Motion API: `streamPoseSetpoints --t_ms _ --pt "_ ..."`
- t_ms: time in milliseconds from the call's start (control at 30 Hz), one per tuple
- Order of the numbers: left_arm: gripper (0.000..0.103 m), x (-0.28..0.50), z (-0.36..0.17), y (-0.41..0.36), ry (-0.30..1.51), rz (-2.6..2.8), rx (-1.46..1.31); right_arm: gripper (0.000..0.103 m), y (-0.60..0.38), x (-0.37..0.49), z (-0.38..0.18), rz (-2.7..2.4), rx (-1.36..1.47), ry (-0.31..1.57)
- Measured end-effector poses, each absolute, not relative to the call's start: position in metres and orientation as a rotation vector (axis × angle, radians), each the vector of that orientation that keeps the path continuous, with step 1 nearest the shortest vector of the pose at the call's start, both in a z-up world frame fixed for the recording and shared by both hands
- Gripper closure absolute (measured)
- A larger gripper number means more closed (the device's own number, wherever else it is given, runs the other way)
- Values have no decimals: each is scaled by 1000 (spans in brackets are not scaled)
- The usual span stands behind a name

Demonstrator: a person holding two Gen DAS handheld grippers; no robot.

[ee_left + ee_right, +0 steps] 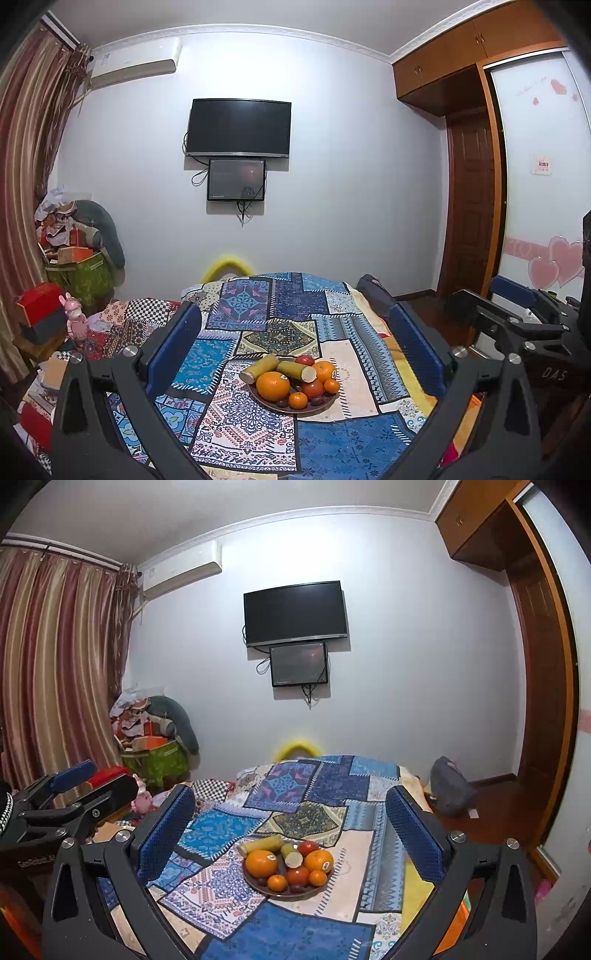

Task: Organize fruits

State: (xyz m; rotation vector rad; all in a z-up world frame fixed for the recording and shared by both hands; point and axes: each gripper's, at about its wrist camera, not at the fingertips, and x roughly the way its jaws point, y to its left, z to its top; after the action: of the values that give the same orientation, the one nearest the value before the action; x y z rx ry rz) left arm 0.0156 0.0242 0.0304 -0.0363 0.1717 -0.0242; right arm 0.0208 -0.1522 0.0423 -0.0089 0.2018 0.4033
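Observation:
A brown plate full of fruit sits on the patchwork cloth. It holds a big orange, a second orange, small mandarins, tomatoes, dark dates and two yellow-green cane pieces. My left gripper hangs open above and short of the plate, nothing between its blue pads. My right gripper is open too, held likewise. Each gripper shows at the edge of the other's view.
The patchwork cloth covers a bed. Boxes and a pink toy crowd the left side by the curtain. A grey bag lies on the wooden floor at right, near a wardrobe. A TV hangs on the far wall.

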Motion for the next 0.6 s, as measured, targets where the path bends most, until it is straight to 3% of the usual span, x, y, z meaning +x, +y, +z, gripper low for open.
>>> streamPoseSetpoints --t_ms 600 --pt "0 12 34 21 157 -23 -23 0 -151 16 45 424 -6 192"
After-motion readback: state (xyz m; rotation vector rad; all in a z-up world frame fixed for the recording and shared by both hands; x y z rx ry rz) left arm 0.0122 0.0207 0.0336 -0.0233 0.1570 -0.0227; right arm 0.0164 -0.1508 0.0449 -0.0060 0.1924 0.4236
